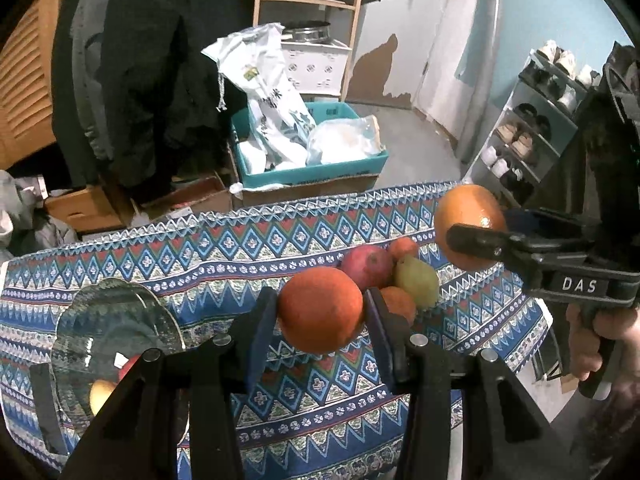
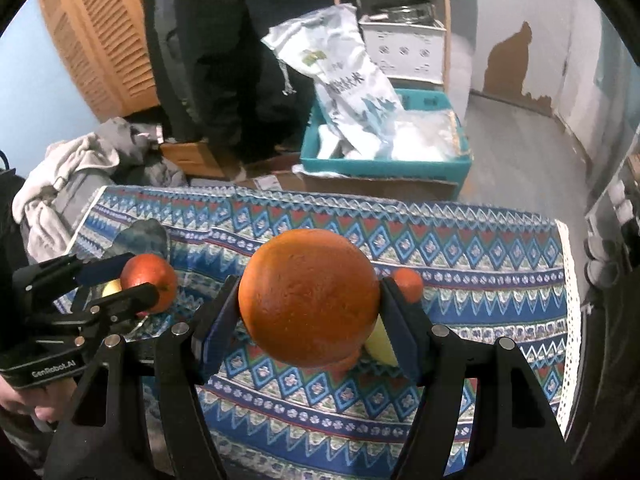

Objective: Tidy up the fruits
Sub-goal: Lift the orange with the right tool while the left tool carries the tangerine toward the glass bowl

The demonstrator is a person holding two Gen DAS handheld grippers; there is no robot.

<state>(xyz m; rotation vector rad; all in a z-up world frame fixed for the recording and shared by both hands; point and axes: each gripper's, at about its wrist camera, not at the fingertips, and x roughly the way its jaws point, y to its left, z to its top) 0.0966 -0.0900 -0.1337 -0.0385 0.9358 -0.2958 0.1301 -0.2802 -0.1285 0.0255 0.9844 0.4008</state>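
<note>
My left gripper (image 1: 320, 312) is shut on a red-orange orange (image 1: 320, 309), held above the patterned tablecloth (image 1: 224, 256). My right gripper (image 2: 308, 300) is shut on a large orange (image 2: 309, 297); in the left wrist view that orange (image 1: 469, 222) hangs at the right. A pile of fruit lies on the cloth: a red apple (image 1: 367, 266), a green pear (image 1: 417, 282) and small oranges (image 1: 403, 248). A glass bowl (image 1: 108, 332) at the left holds a yellow and a red fruit. In the right wrist view the left gripper (image 2: 132, 280) holds its orange (image 2: 149, 282) over the bowl.
Behind the table stand a teal crate (image 1: 320, 168) with white bags, cardboard boxes (image 1: 86, 208), a wooden shelf (image 1: 308, 0) and hanging dark coats (image 1: 152, 60). A shoe rack (image 1: 532, 128) is at the right. The table's right edge has a white fringe (image 2: 570, 304).
</note>
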